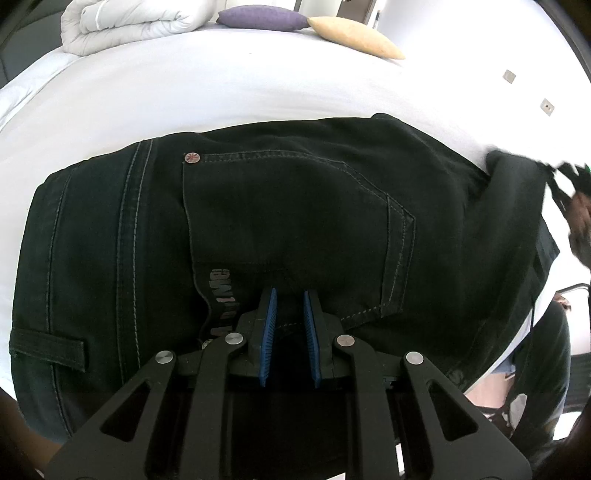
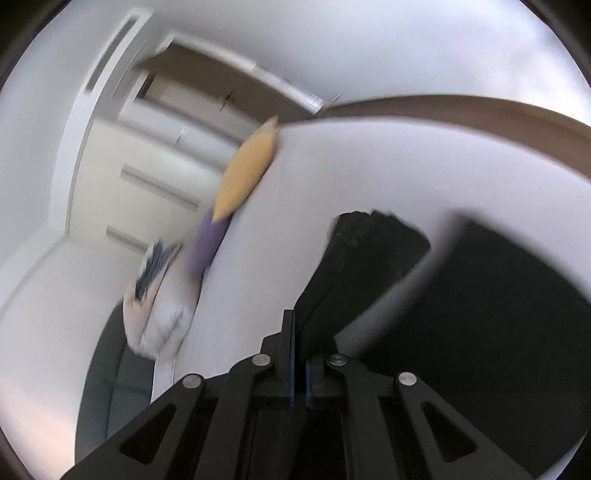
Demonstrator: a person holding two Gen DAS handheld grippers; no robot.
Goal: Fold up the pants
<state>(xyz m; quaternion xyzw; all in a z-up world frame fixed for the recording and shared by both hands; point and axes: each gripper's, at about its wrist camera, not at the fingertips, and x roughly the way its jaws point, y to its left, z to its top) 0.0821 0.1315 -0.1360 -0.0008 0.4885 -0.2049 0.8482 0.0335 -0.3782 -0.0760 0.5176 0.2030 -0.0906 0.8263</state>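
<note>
Close below the left gripper, the black pants lie spread on the white bed, back pocket up. Its 2 blue-padded fingers stand slightly parted, tips touching the denim at the pocket's lower edge with nothing pinched between them. The right gripper has its fingers clenched on a pant leg, lifting it off the bed. A purple cushion and yellow cushion sit beside a rolled duvet.
</note>
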